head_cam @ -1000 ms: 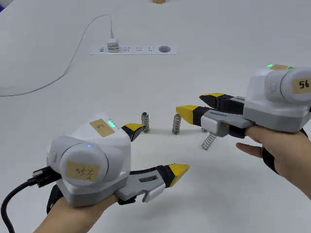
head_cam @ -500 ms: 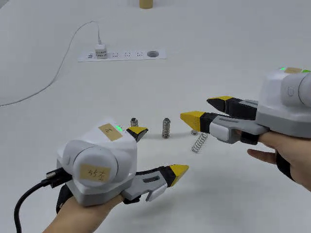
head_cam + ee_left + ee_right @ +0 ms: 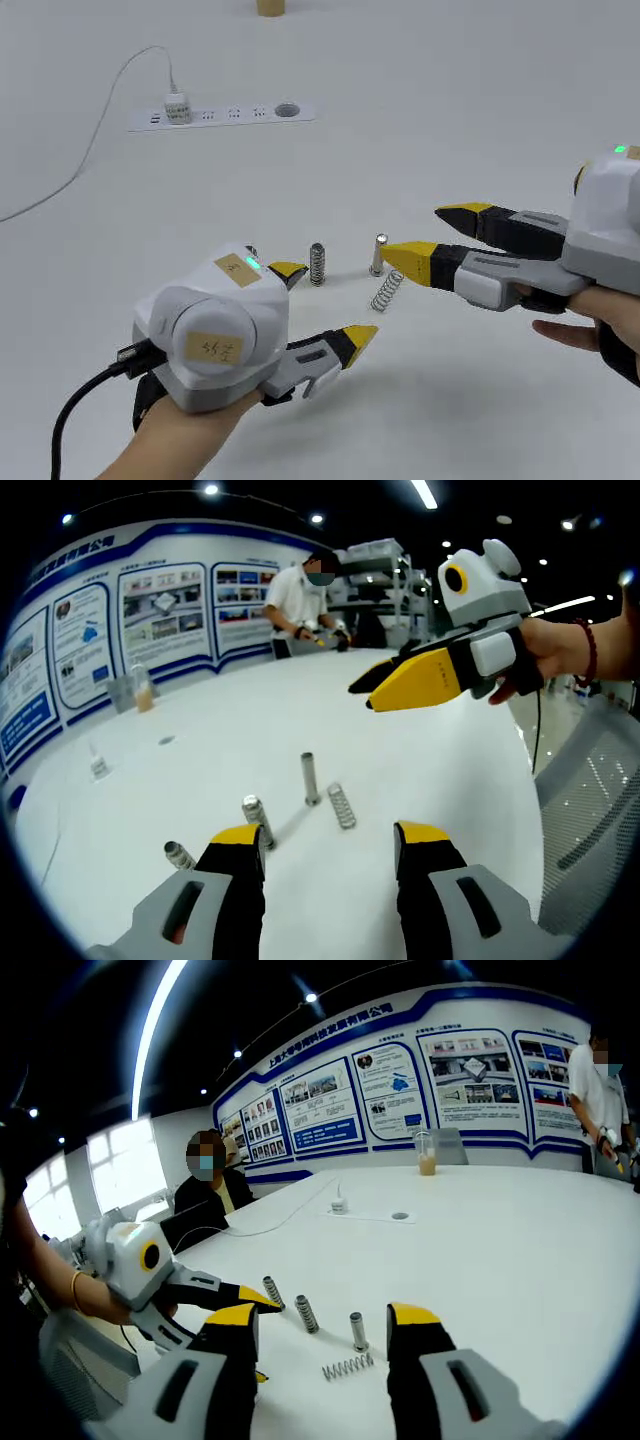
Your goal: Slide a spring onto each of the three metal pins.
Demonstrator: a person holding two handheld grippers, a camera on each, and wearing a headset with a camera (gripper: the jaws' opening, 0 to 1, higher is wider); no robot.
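Three metal pins stand on the white table. The left pin (image 3: pixel 179 855) and the middle pin (image 3: pixel 317 264) (image 3: pixel 258 818) (image 3: pixel 305 1314) each carry a spring. The right pin (image 3: pixel 378 254) (image 3: pixel 309 778) (image 3: pixel 358 1331) is bare. A loose spring (image 3: pixel 386 290) (image 3: pixel 342 805) (image 3: pixel 348 1366) lies flat beside the bare pin. My left gripper (image 3: pixel 324 302) (image 3: pixel 332 835) is open and holds nothing; one fingertip sits close to the middle pin. Just right of the bare pin hovers my right gripper (image 3: pixel 418 231) (image 3: pixel 322 1315), also open with nothing in it.
A white power strip (image 3: pixel 220 115) with a plug and a cable lies at the back left. A cup (image 3: pixel 268 6) (image 3: pixel 428 1165) stands at the far edge. People stand or sit beyond the table in the gripper views.
The head camera has shifted. My right gripper has drawn back to the right, uncovering the bare pin. The left gripper has edged forward across the left pin. The loose spring still lies flat.
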